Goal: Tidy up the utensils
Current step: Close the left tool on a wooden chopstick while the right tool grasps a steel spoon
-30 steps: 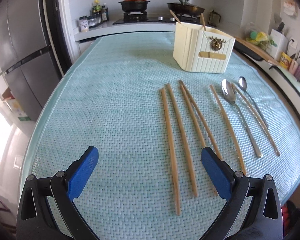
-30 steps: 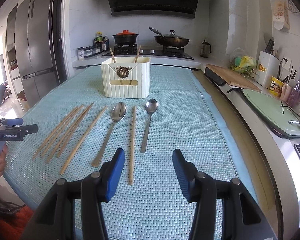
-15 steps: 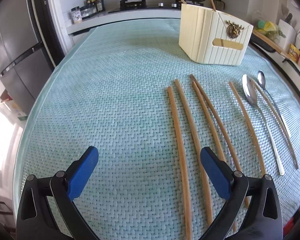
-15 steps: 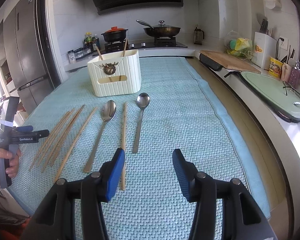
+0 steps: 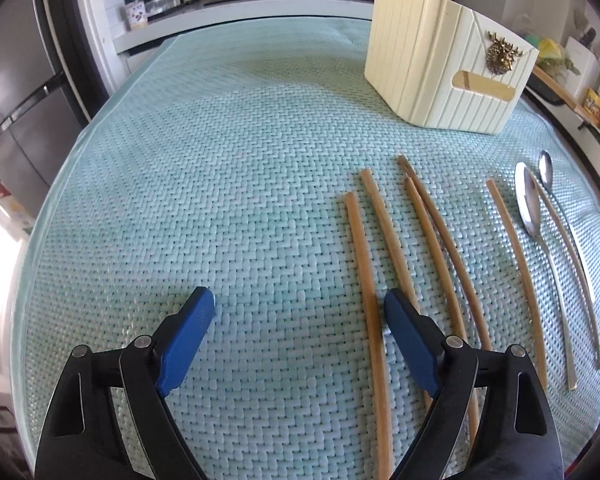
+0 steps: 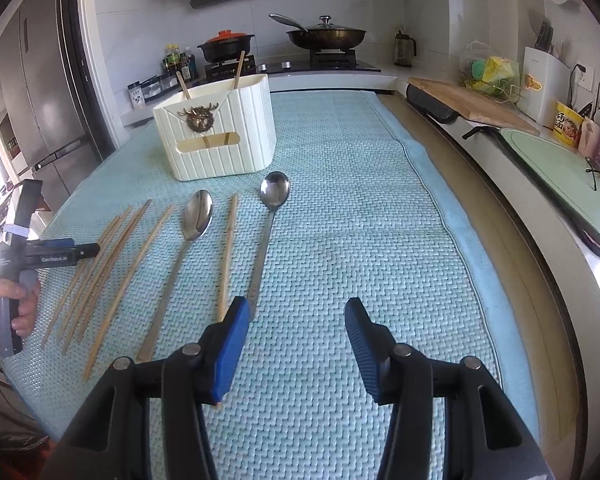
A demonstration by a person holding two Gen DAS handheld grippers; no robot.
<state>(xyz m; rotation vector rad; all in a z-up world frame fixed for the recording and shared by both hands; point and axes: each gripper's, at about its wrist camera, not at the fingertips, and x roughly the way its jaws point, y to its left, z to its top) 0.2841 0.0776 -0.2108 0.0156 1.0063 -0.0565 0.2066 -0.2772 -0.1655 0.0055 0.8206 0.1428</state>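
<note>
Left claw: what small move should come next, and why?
Probably ease the left claw down so its open pads straddle the leftmost chopstick, then close. The jaws have just been closing with nothing between them, and that chopstick lies on the mat just inside the right pad, still ungripped.

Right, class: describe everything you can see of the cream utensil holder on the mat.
The holder is a cream, ribbed box, plastic by the look of it, standing upright on the teal woven mat beyond the laid-out chopsticks and spoons. Its front bears a bronze deer-head ornament above a slot window showing wooden sticks inside. Two chopsticks poke from its open top. Neither gripper touches it.
</note>
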